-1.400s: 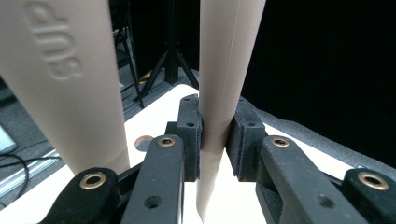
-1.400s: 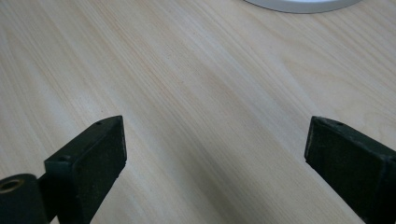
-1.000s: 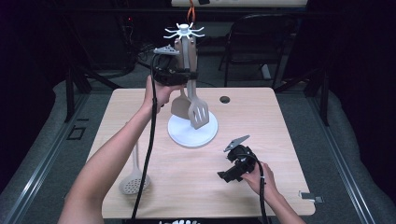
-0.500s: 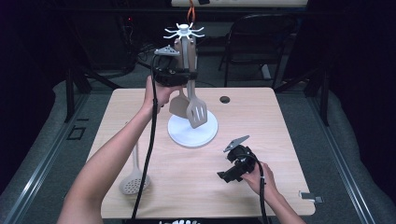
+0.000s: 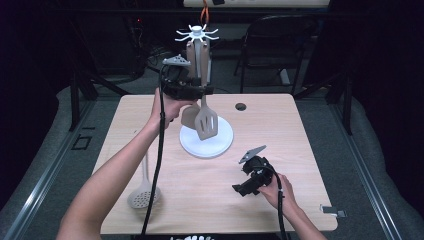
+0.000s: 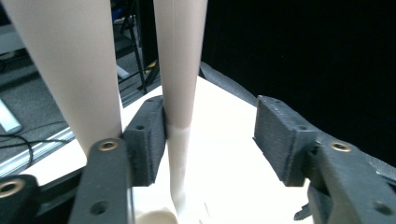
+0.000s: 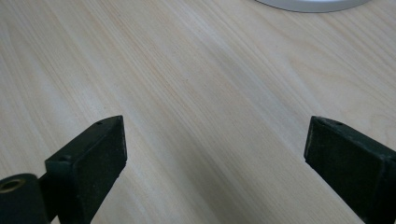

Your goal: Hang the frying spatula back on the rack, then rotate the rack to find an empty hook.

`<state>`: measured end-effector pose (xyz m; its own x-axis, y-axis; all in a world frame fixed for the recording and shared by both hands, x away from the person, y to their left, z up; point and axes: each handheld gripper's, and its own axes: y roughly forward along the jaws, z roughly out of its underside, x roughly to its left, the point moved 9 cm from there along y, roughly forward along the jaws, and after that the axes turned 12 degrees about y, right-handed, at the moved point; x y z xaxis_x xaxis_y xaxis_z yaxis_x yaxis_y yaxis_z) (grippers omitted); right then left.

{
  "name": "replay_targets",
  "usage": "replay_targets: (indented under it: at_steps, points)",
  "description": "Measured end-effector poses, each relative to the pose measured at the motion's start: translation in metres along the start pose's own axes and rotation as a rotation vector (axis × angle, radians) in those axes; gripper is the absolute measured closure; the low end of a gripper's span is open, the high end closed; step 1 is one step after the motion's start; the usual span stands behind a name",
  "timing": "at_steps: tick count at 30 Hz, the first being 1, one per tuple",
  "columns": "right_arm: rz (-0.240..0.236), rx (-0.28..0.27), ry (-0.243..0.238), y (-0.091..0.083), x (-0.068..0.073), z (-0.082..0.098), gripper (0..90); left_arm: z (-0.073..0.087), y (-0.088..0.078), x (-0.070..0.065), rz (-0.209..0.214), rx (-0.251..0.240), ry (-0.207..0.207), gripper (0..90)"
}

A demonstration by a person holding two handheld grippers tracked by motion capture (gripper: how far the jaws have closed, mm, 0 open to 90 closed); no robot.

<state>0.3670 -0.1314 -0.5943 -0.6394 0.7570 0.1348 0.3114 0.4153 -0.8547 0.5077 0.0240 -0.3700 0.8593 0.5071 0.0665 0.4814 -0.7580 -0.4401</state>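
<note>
Left gripper (image 6: 210,140) jaws had just been opening, letting go of the spatula (image 5: 206,120) handle, which stood between them touching one pad, hung on the rack (image 5: 198,35). Right gripper (image 7: 215,154) rested wide open on the table (image 5: 310,135).

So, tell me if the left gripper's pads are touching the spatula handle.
Touching on one side: in the left gripper view, one pad rests against the spatula handle; the other stands clear.

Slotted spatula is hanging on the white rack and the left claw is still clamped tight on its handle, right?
Not quite. The slotted spatula does hang on the white rack, but the left claw has just been opening: the left gripper view shows the handle touching one pad, with a clear gap to the other.
</note>
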Motion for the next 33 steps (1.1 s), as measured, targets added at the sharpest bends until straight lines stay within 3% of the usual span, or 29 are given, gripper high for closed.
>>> replay_targets:
  at_steps: [4,7,14,27,30,33]
  points:
    - [0.001,0.002,0.0,0.001,0.0,0.0,5.5,0.004,-0.002,-0.004,0.017,0.012,-0.002,34.9]
    - [0.0,0.001,-0.001,0.001,0.0,0.0,5.6,0.007,-0.005,-0.007,0.053,0.015,-0.002,29.0]
    - [0.008,-0.001,-0.003,0.001,0.001,0.0,5.9,0.012,-0.014,-0.012,0.063,0.039,0.036,25.6]
    - [0.01,0.002,0.001,0.002,0.001,0.001,6.2,-0.003,-0.045,0.01,-0.024,0.009,0.034,19.5]
    - [0.006,0.001,0.002,0.002,0.001,0.001,6.3,-0.007,-0.052,0.016,-0.052,0.001,0.048,21.4]
    - [0.018,0.012,0.002,0.001,-0.002,0.002,6.6,-0.011,-0.059,0.024,-0.087,-0.004,0.052,29.2]
